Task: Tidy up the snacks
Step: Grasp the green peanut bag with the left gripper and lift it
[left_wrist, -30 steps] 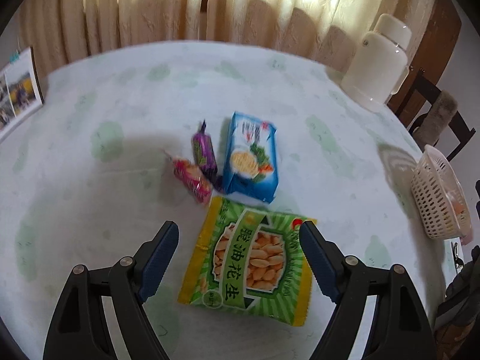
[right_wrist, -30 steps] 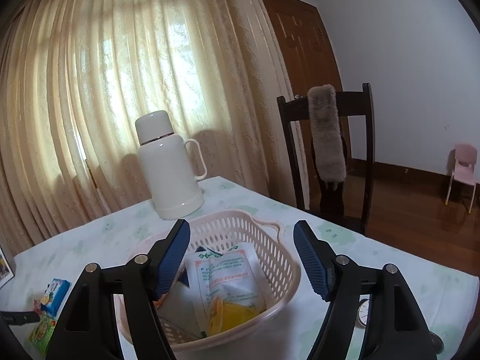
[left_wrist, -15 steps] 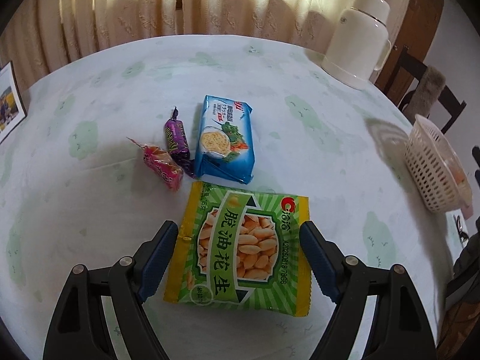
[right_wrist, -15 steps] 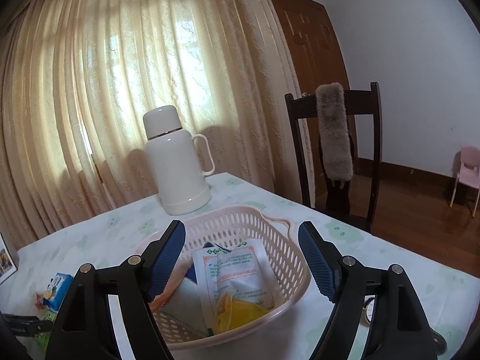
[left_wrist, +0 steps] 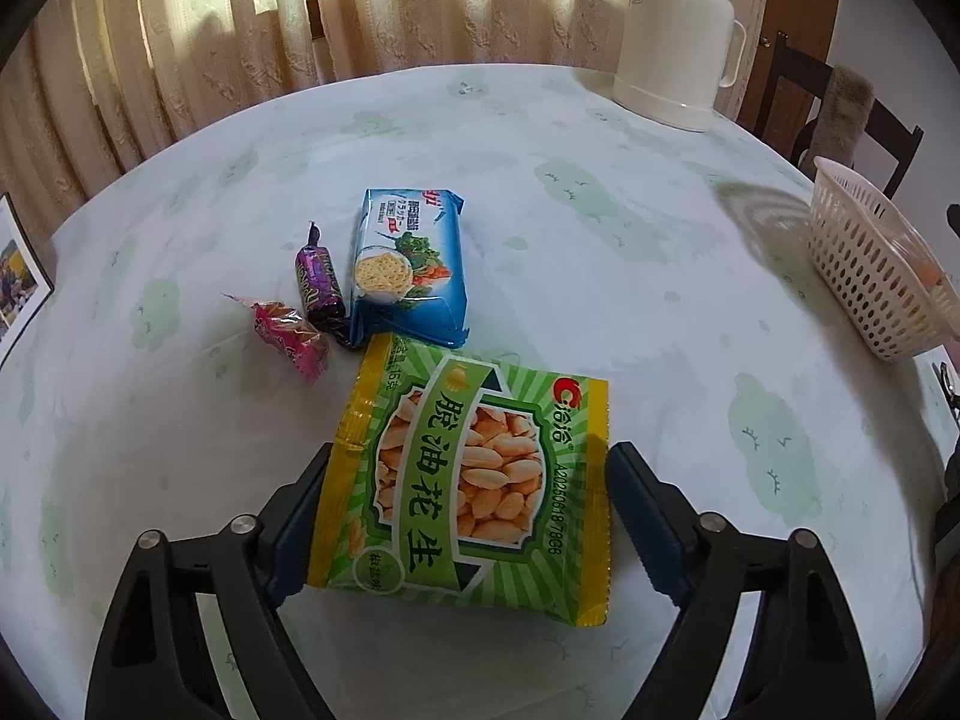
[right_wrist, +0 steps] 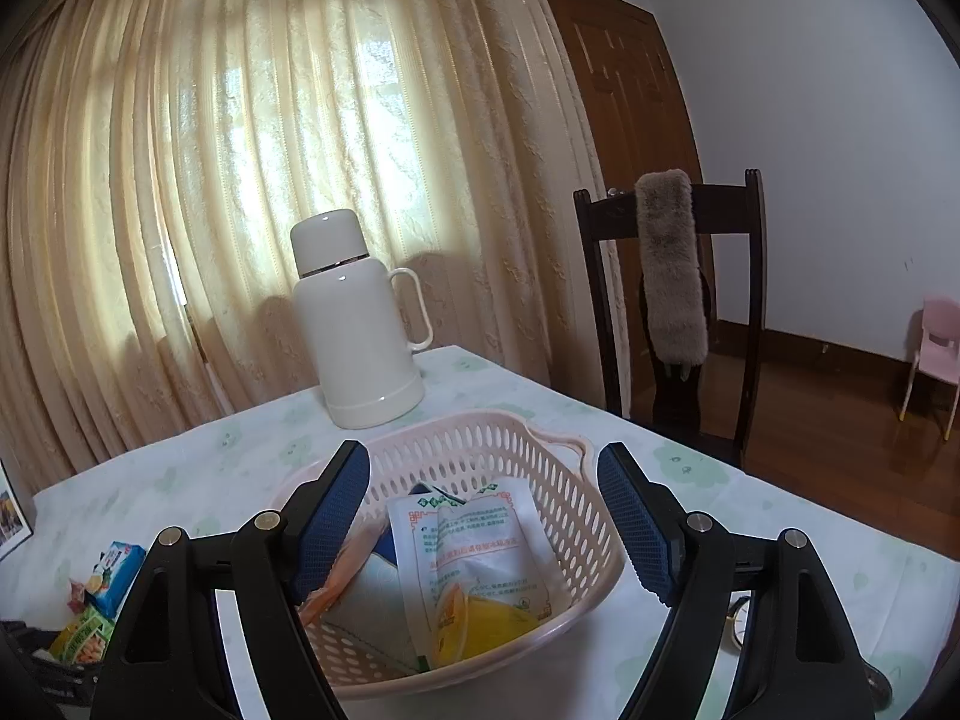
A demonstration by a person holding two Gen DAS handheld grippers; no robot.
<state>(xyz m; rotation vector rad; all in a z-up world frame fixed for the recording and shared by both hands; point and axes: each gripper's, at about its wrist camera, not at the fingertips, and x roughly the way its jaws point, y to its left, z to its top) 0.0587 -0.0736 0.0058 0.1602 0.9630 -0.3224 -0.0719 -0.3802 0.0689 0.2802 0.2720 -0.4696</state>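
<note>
Left gripper [left_wrist: 468,516] apart astride the green peanut bag [left_wrist: 465,483]; right gripper [right_wrist: 483,519] apart above the basket [right_wrist: 576,510]

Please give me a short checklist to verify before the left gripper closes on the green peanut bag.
1. Left gripper open: ok, the pads stand at the two side edges of the green peanut bag; contact cannot tell.
2. Bag between the jaws: ok.
3. Blue cracker pack out of the grip: ok, but it touches or overlaps the bag's far edge.
4. Bag lies flat on the table: ok.
5. Room in the basket: ok, partly filled.
6. Right gripper empty: ok.
</note>
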